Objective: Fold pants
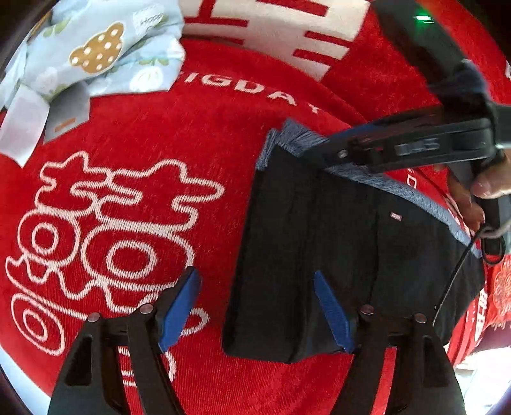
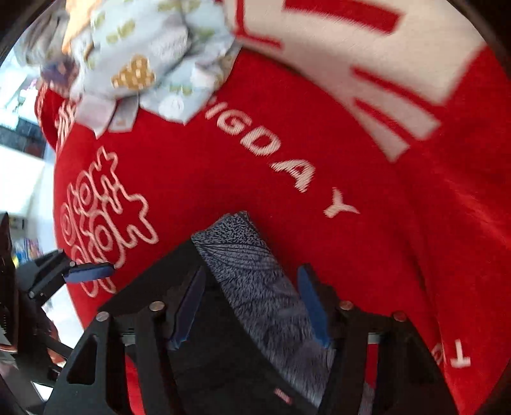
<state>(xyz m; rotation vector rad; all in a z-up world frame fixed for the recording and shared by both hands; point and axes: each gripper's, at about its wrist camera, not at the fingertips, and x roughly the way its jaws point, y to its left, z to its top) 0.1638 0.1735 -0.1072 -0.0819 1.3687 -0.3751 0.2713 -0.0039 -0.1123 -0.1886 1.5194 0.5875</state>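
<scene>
The pants [image 1: 335,236] are black with a blue-grey fleecy lining, folded into a compact rectangle on the red blanket [image 1: 204,134]. My left gripper [image 1: 258,306] is open above the folded pants' near left corner, holding nothing. My right gripper [image 2: 252,303] is open over the fleecy waist edge [image 2: 255,287], its blue pads either side of it. In the left wrist view the right gripper [image 1: 322,153] comes in from the right over the pants' far edge. In the right wrist view the left gripper's fingertip [image 2: 92,271] shows at the left.
A pale blue patterned garment [image 1: 95,51] lies crumpled at the far left of the blanket, also in the right wrist view [image 2: 150,57]. The blanket has white lettering and a large white patch [image 1: 274,28] at the back. The bed edge runs at the left in the right wrist view.
</scene>
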